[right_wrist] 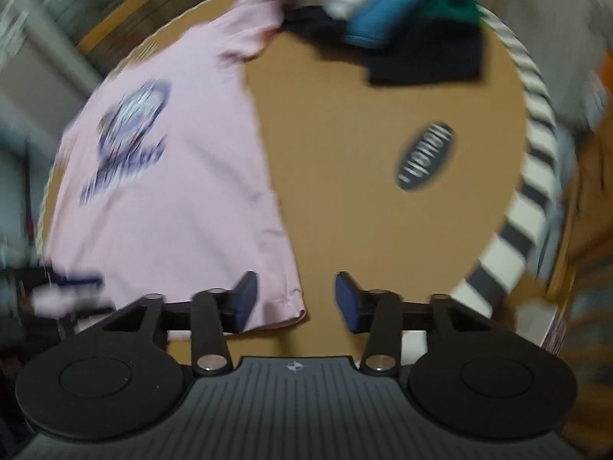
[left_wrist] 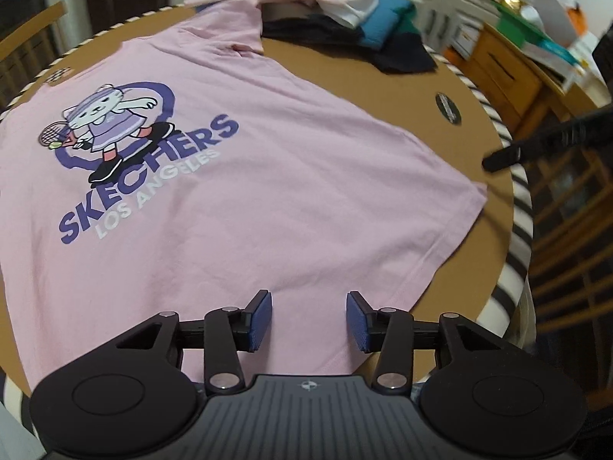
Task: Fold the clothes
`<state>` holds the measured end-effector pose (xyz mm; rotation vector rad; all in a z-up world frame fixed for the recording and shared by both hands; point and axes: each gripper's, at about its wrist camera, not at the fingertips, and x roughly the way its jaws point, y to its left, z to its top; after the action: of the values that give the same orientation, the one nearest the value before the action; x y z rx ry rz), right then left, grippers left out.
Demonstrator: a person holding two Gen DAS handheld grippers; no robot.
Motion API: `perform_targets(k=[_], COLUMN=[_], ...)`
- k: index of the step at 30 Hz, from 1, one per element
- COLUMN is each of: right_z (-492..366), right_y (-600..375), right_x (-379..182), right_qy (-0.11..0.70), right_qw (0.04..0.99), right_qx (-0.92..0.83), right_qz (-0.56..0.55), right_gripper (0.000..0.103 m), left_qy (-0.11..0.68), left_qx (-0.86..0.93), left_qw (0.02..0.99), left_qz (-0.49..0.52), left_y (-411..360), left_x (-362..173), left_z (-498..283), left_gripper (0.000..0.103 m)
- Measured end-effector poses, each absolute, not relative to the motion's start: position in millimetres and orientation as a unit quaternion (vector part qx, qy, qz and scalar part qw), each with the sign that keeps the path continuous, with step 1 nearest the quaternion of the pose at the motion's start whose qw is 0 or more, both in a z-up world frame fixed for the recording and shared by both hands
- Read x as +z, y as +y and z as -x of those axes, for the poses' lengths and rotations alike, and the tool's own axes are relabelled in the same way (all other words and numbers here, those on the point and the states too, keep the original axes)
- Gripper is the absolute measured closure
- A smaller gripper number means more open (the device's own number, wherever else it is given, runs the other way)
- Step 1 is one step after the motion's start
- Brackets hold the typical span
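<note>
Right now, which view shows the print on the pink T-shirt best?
The left wrist view: the print is sharp, large and readable on the pink T-shirt. The right wrist view shows the print small, motion-blurred and unreadable.

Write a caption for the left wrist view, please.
Open left gripper above the hem of a pink T-shirt spread flat on a round table.
</note>
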<state>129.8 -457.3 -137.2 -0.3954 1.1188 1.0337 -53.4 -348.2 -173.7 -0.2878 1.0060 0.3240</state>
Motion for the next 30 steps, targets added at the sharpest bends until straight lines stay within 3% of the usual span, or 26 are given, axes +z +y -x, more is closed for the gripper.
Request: perform_targets(k=[2,6,12,16,17,18,24,30], right_z=[-113.3,-81.8,-70.4,-57.7,-57.7,-59.1,-75.8,-82.9], right_y=[-450.3,-445.2,-445.6,-440.0,-438.9,-438.6,-445.5,-455.3], right_x=[-140.3,-142.4,-148.6,-154.1,-151.9,-149.0,-114.7,-133.0], right_qy=[0.461,0.367,0.314,0.275,0.278,0.284,0.332,0.377], right_qw=[0.688,0.644,0.602,0.583,0.583,0.589,0.656,0.67], right_qx=[0.501,0.551,0.582,0.594,0.598,0.599,0.56,0.497], right_qz=[0.254,0.383,0.447,0.481,0.475,0.463,0.381,0.403], right_gripper=[0.082,0.082,0.082,0.089,0.097,0.098,0.099,0.103], left_qy=[0.475,0.472,0.469,0.466,0.465,0.463,0.457,0.455], left_qx=[0.161,0.166,0.191,0.208,0.211,0.214,0.222,0.248], left_qw=[0.855,0.859,0.854,0.849,0.849,0.849,0.85,0.839], left_qz=[0.13,0.113,0.121,0.137,0.137,0.134,0.139,0.168], left_y=[-358.7,-376.2,-377.7,-374.8,-374.3,-373.6,-360.7,-338.9], left_x=[-171.9,-165.8,-163.3,-160.6,-159.1,-157.4,-149.4,-146.6], left_z=[46.8,39.4,44.0,53.2,55.9,58.5,77.9,116.6], left_gripper=[0.056,0.056,0.055,0.055,0.054,0.054,0.052,0.051])
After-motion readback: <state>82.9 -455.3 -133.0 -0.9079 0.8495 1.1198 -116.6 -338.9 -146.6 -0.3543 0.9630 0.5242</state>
